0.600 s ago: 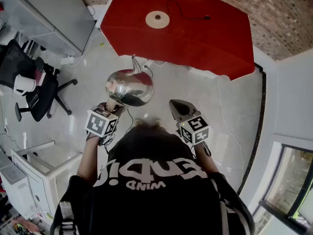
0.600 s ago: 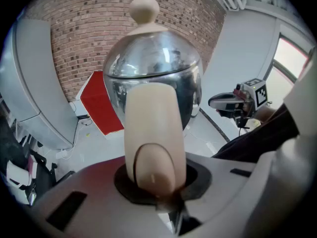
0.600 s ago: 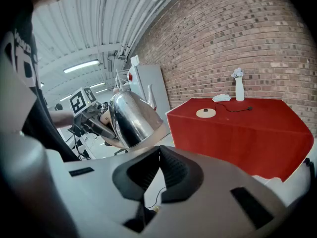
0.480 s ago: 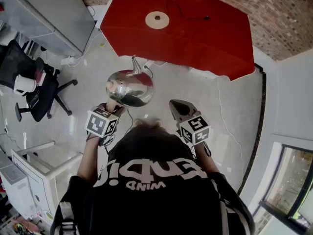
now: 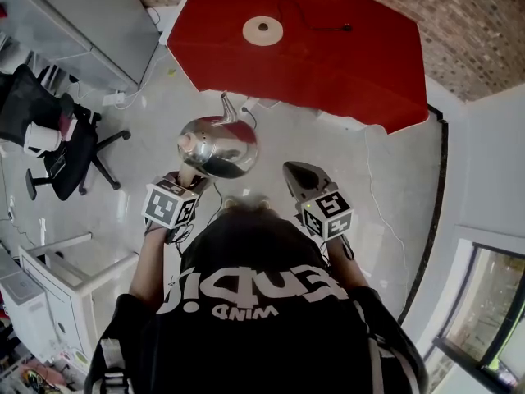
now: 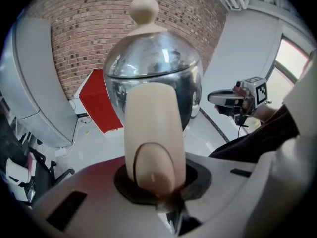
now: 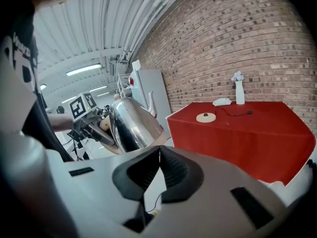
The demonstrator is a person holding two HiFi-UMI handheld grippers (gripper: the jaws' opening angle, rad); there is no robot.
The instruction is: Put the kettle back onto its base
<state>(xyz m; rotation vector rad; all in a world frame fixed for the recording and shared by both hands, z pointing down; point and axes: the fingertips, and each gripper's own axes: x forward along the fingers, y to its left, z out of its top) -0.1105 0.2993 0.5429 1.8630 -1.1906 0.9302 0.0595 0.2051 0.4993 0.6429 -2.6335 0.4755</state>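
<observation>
Well short of the base (image 5: 263, 30), the kettle (image 5: 217, 144) rides in mid-air!
Left gripper (image 5: 187, 176) is clamped on its pale handle (image 6: 151, 133); right gripper (image 5: 297, 175), pinched closed on nothing, trails farther from the base. It's the carry step, I'd say: next, bring it over that base and lower it squarely.

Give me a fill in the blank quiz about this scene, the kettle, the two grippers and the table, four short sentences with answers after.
1. The left gripper is shut on the kettle by its ____.
2. The round base lies on the ____ table.
3. The right gripper is shut and holds ____.
4. The wall behind the table is made of ____.

Missing words: handle; red; nothing; brick.
</observation>
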